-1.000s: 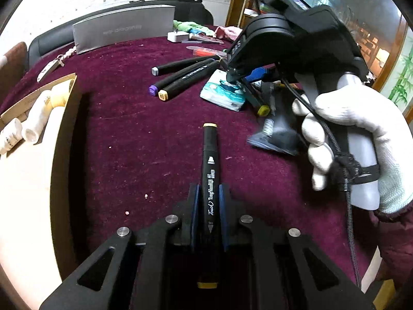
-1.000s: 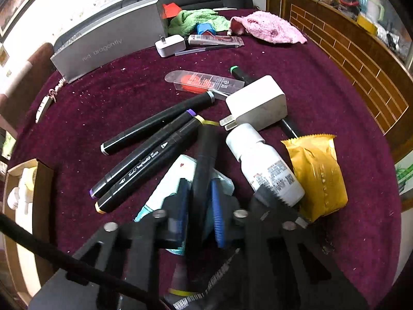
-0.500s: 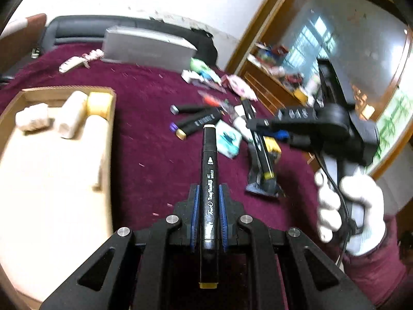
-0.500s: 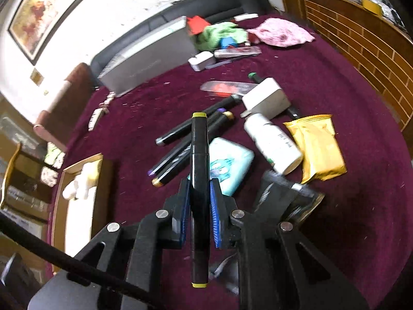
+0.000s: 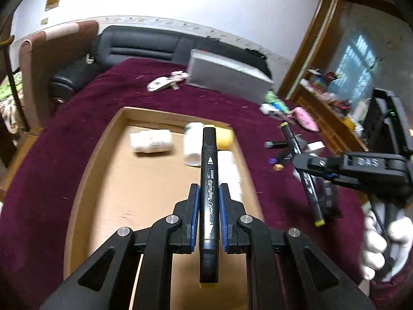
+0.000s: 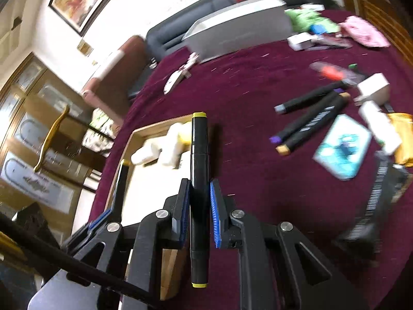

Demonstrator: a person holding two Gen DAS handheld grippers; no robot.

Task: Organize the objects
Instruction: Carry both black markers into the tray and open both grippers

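My left gripper (image 5: 209,190) is shut on a black marker with yellow ends (image 5: 209,160), which points forward above the cardboard tray (image 5: 87,170). Two white bottles (image 5: 151,142) and a yellow item (image 5: 224,139) lie at the tray's far end. My right gripper (image 6: 199,184) is shut on a second black marker with yellow-green ends (image 6: 198,149), held in the air over the maroon cloth just right of the tray (image 6: 155,128). In the left wrist view that right gripper (image 5: 300,164) comes in from the right in a white-gloved hand (image 5: 379,245).
Right of the tray lie three loose markers (image 6: 309,118), a teal packet (image 6: 343,147), a white charger (image 6: 374,87), a white bottle (image 6: 382,126), a yellow packet (image 6: 402,134) and a black barcoded pack (image 6: 374,201). A grey box (image 5: 227,77) stands at the back.
Both grippers rose and swung left with their markers. The left one went from over the cloth to above the tray; the right lifted its marker off the pile toward the tray.
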